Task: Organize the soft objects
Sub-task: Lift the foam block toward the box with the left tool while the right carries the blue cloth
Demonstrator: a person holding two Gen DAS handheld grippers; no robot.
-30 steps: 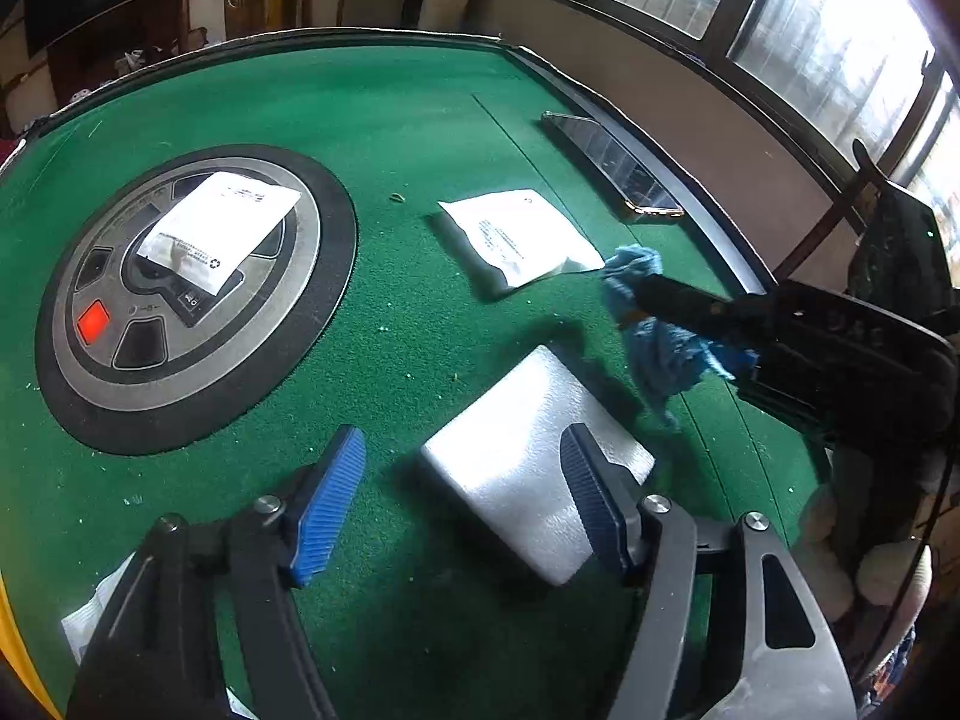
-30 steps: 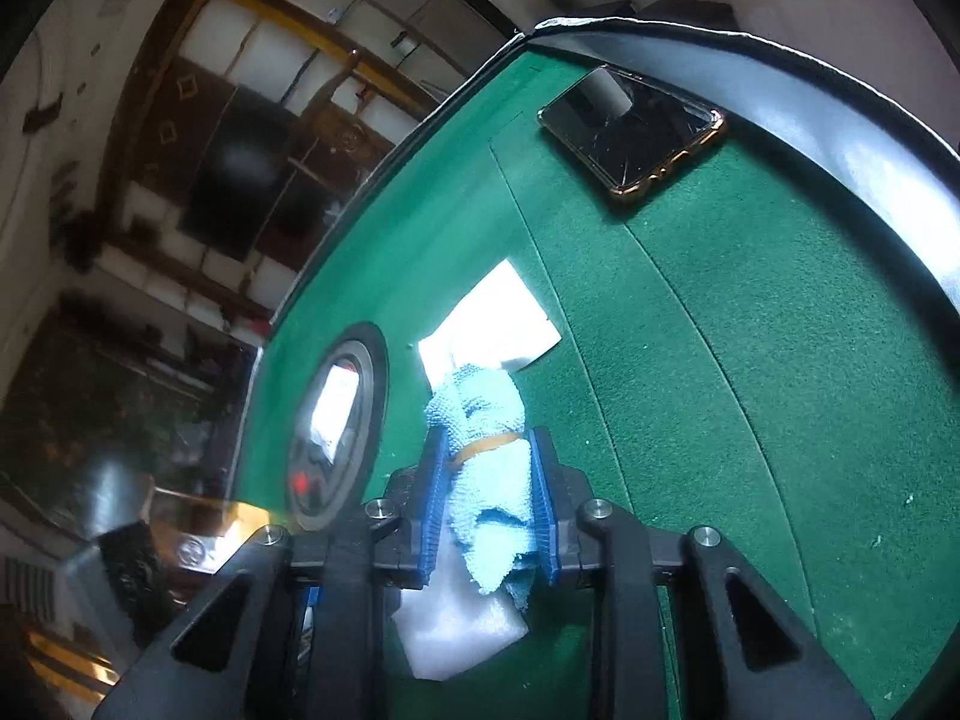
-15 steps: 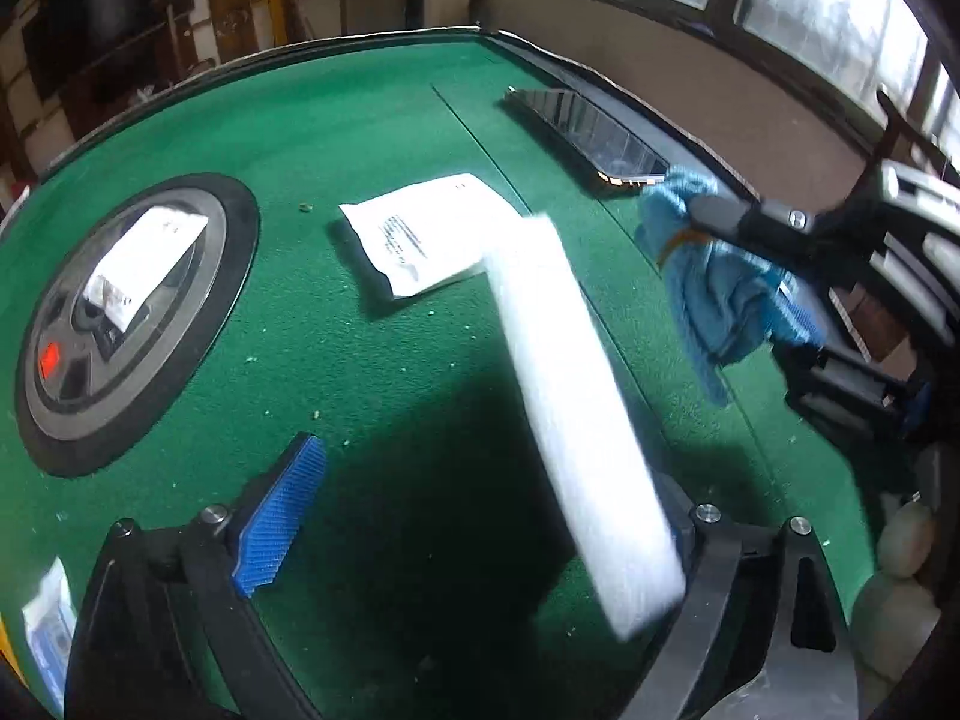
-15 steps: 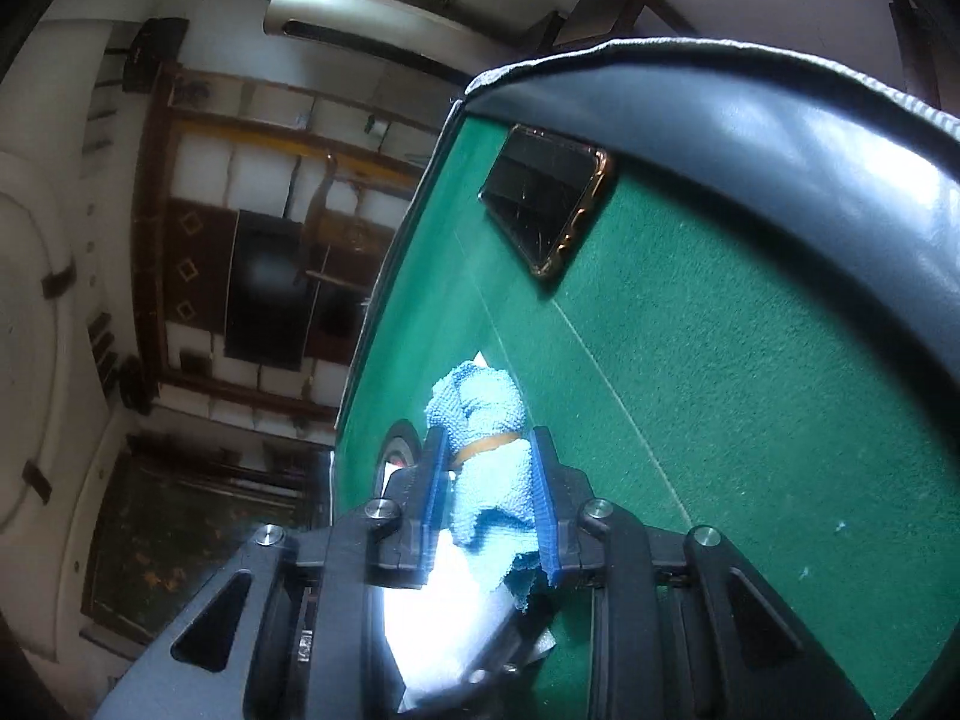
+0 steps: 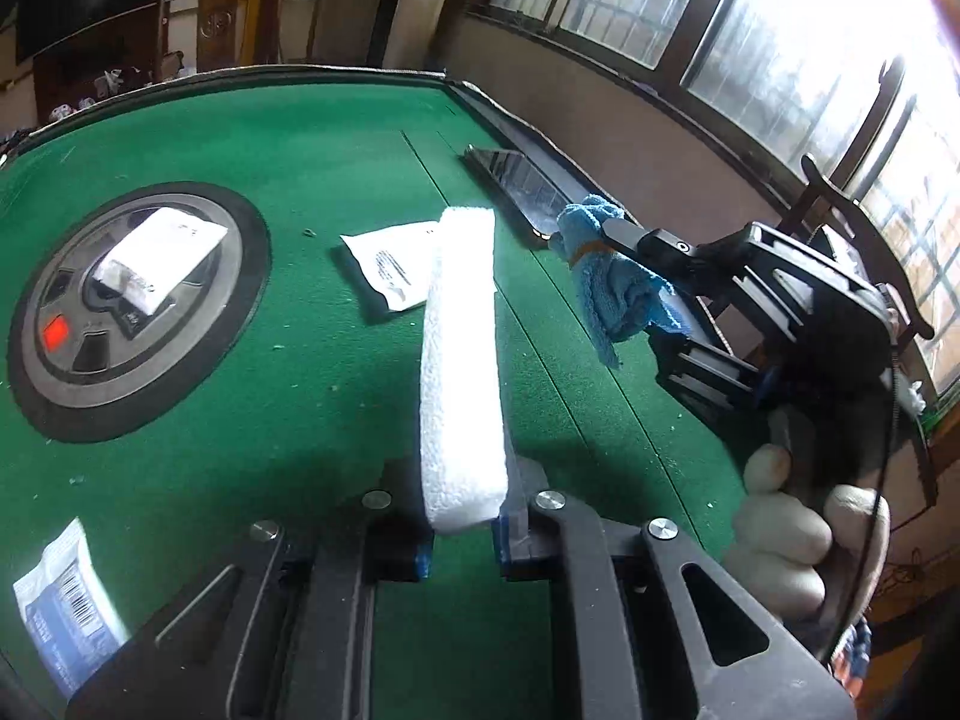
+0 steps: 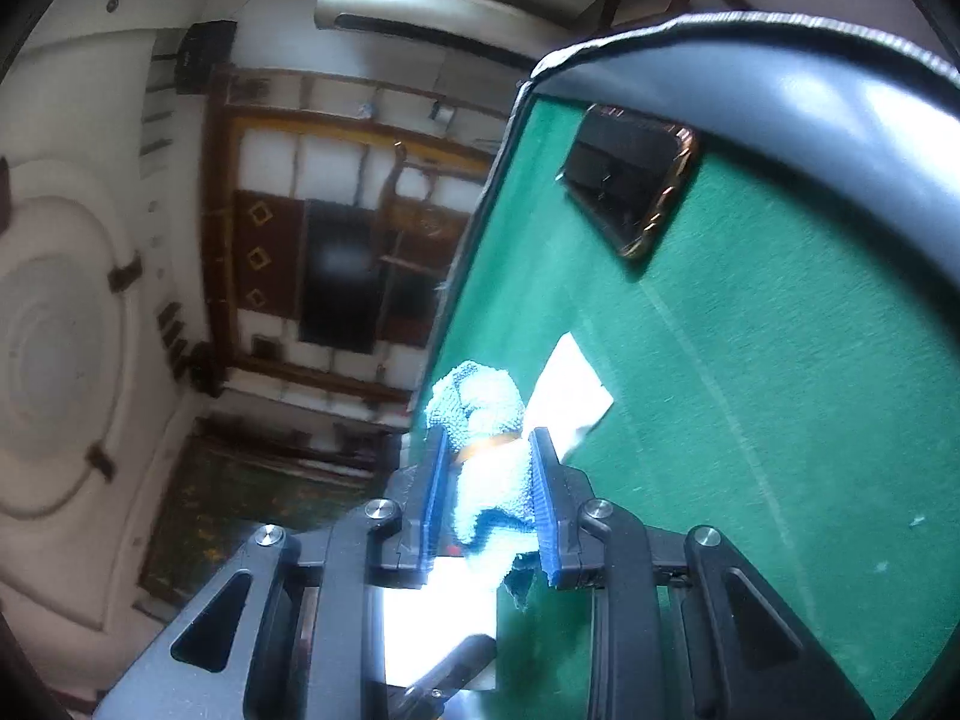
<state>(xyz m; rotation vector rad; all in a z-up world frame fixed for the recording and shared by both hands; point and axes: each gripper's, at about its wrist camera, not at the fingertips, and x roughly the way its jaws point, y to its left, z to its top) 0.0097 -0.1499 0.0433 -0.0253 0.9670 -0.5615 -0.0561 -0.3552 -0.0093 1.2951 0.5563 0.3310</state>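
A white foam slab [image 5: 462,360] stands edge-on above the green felt, its near end pinched by my left gripper [image 5: 462,519], which is shut on it. To the right, my right gripper [image 5: 600,240] hangs over the table and is shut on a rolled blue cloth [image 5: 618,288] bound by a rubber band. In the right wrist view the blue cloth [image 6: 486,450] sits between the blue pads [image 6: 543,480] of the right gripper [image 6: 489,480], and the foam slab [image 6: 432,618] shows bright just below it. A person's hand [image 5: 798,534] holds the right gripper's handle.
A round grey and black disc [image 5: 72,360] set in the felt carries a white packet [image 5: 159,258]. Another white packet [image 5: 390,264] lies flat mid-table, and a barcoded packet [image 5: 60,606] lies near left. A phone [image 5: 522,186] rests by the padded rim [image 6: 840,120].
My left gripper has closed on the foam slab, which lay flat on the felt and now stands edge-on, lifted. The right gripper rolled and tilted upward, still holding the blue cloth.
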